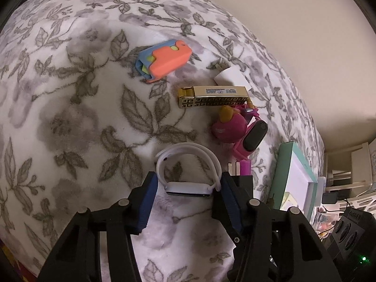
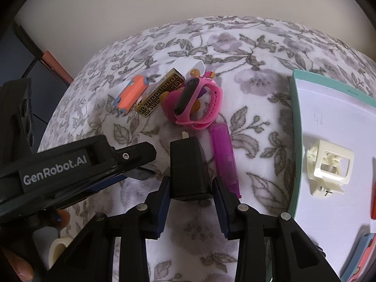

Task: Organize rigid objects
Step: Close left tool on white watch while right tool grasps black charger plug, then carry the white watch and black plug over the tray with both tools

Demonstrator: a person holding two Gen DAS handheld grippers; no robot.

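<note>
- Left gripper (image 1: 188,188) pitched steeply down at the floral blanket (image 1: 70,94); fingers (image 1: 146,199) straddle the white smartwatch (image 1: 188,189), pads at both ends of its body, pinching it.
- Right gripper (image 2: 190,197) also pitched steeply down; fingers (image 2: 164,202) clamp the black charger block (image 2: 189,171) by its sides.
- Charger block lies just beside the purple marker (image 2: 224,159), near the teal-rimmed box (image 2: 293,141).
- Pink watch (image 2: 197,103) and gold patterned box (image 2: 159,94) lie beyond the charger block.
</note>
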